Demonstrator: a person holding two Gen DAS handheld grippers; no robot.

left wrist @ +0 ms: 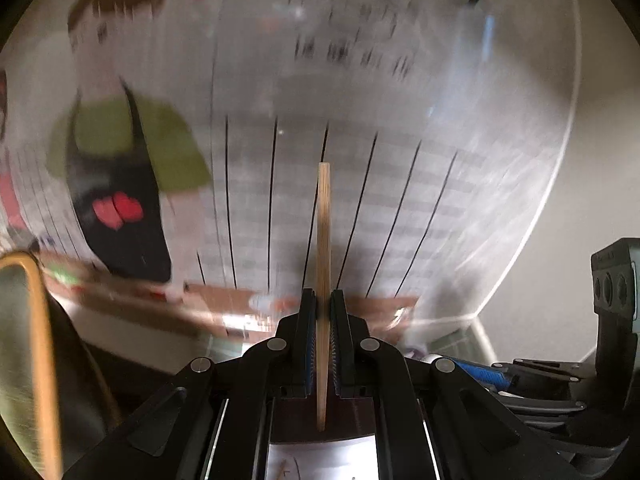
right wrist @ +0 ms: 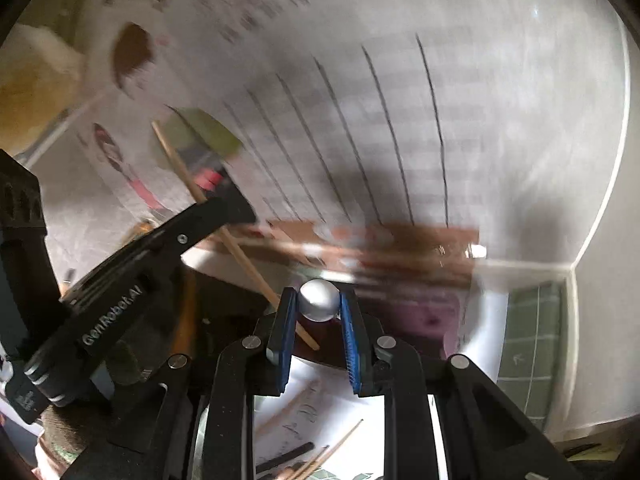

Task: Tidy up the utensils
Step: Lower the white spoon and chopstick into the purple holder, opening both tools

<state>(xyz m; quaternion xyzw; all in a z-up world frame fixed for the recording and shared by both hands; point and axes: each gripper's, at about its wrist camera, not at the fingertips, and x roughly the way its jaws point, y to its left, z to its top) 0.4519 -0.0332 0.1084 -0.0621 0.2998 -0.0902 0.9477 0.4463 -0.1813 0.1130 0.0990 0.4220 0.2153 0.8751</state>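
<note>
Left wrist view: the left gripper (left wrist: 323, 308) is clamped on one wooden chopstick (left wrist: 324, 240), which stands upright between the blue pads and projects well beyond the fingertips. Behind it hangs a blurred poster (left wrist: 360, 120) with black ruled lines and a cartoon figure in a green shirt and black apron. At lower right, part of the right gripper (left wrist: 520, 376) is visible. A tan-rimmed object sits at the left edge; what it is cannot be told.

Right wrist view: the right gripper (right wrist: 318, 306) holds one round, shiny metal end of a utensil (right wrist: 319, 300) between its fingertips; the rest of that utensil is hidden, so its type cannot be told. The left gripper (right wrist: 224, 204) enters from the left, closed on the single chopstick (right wrist: 176, 164), which runs diagonally down past the right gripper's left finger. Below, on the bench (right wrist: 400, 440), lie several loose wooden sticks (right wrist: 320, 460) on white paper; their count is unclear. A green mat (right wrist: 528, 340) lies at right.
</note>
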